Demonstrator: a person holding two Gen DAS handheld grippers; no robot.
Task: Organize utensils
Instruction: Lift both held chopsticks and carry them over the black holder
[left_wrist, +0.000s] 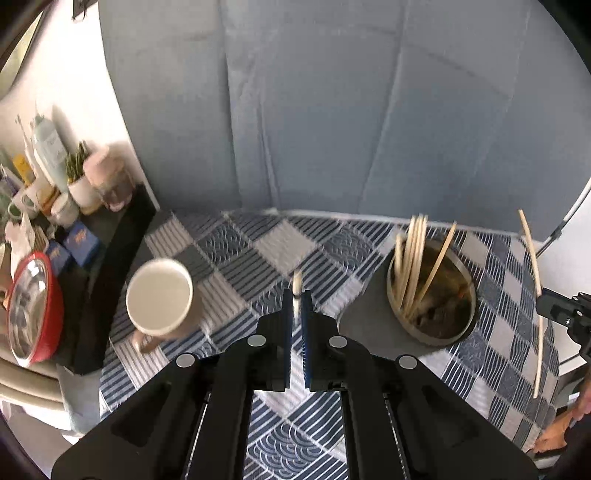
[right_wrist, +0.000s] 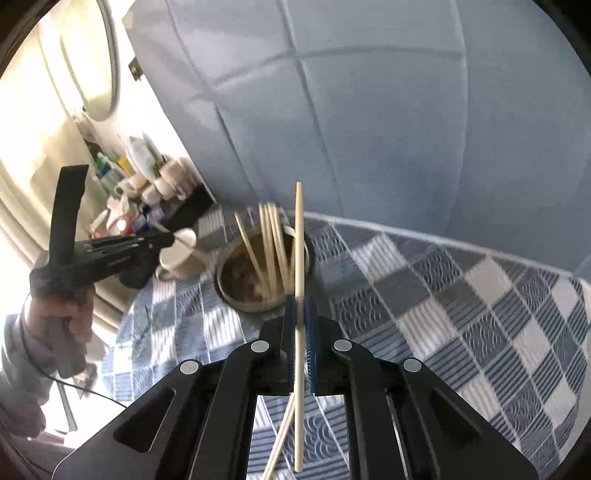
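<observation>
Left claw (left_wrist: 296, 295) is clamped tight on a pale chopstick (left_wrist: 296, 282), held above the checked cloth (left_wrist: 229, 258) between the white mug (left_wrist: 159, 297) and the round pot (left_wrist: 432, 291) full of chopsticks. Right claw (right_wrist: 300, 301) is pinched shut on a long chopstick (right_wrist: 299, 258) standing upright, just in front of that pot (right_wrist: 236, 280).

The left gripper (left_wrist: 296, 295) fills the lower centre of the left wrist view, tilted downward, its jaws closed to a thin gap with a pale stick clamped between the blue pads (left_wrist: 286, 332). The right gripper (right_wrist: 300, 306) sits low in its own frame, jaws likewise pinched. At the left edge of the right wrist view, the left hand (right_wrist: 61, 317) wraps the other gripper's handle.
</observation>
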